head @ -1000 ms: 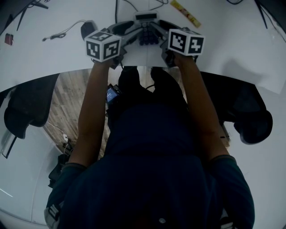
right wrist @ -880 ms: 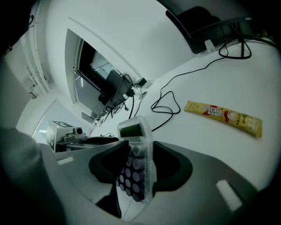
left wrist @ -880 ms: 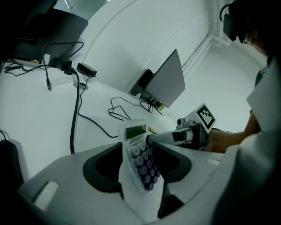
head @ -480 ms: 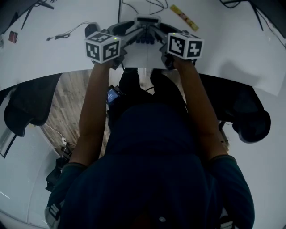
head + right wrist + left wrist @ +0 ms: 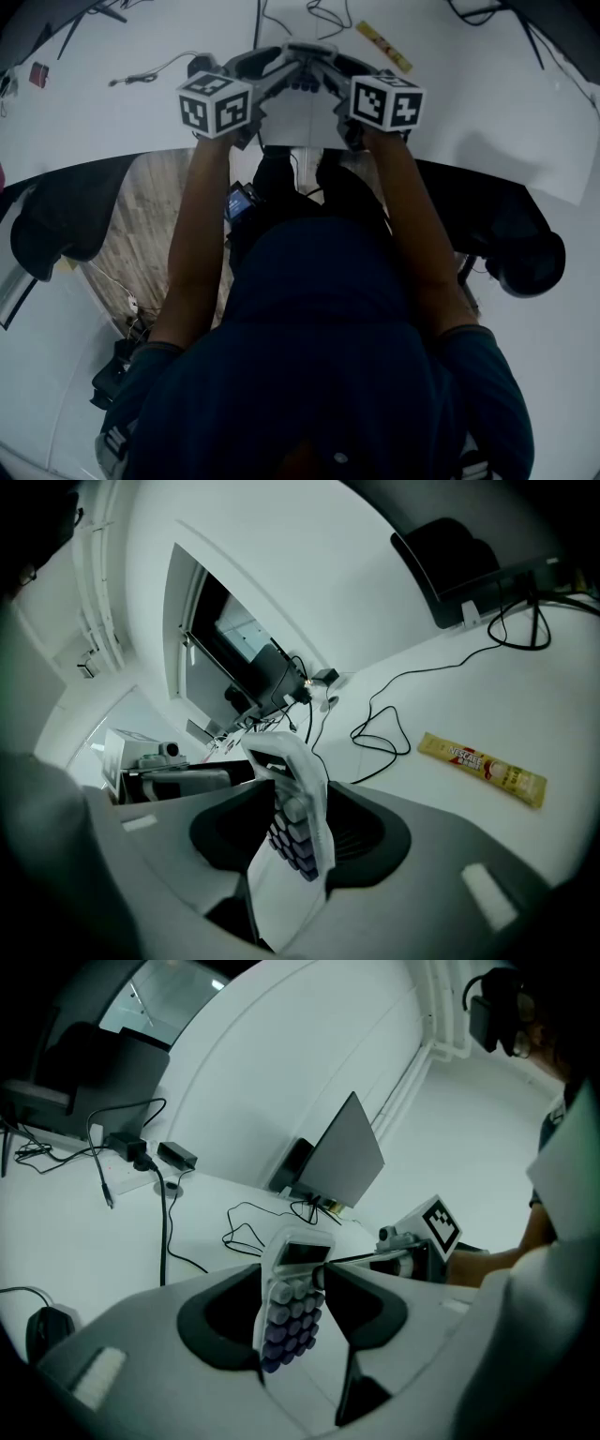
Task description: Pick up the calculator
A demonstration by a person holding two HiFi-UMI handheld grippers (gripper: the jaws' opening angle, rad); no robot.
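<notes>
White calculator (image 5: 307, 52) sits between the jaws of both our grippers: left gripper (image 5: 292, 1288) and right gripper (image 5: 300, 825) each clamp it, near the worktop's (image 5: 112, 112) front edge.

Both arms (image 5: 199, 234) straight fwd; L gripper (image 5: 292, 1290) & R gripper (image 5: 298, 829) angled inward, jaws clamped on calc (image 5: 296, 1258).

office: white desk (image 5: 141, 103), monitor (image 5: 342, 1162), cables (image 5: 246, 1232)
</notes>
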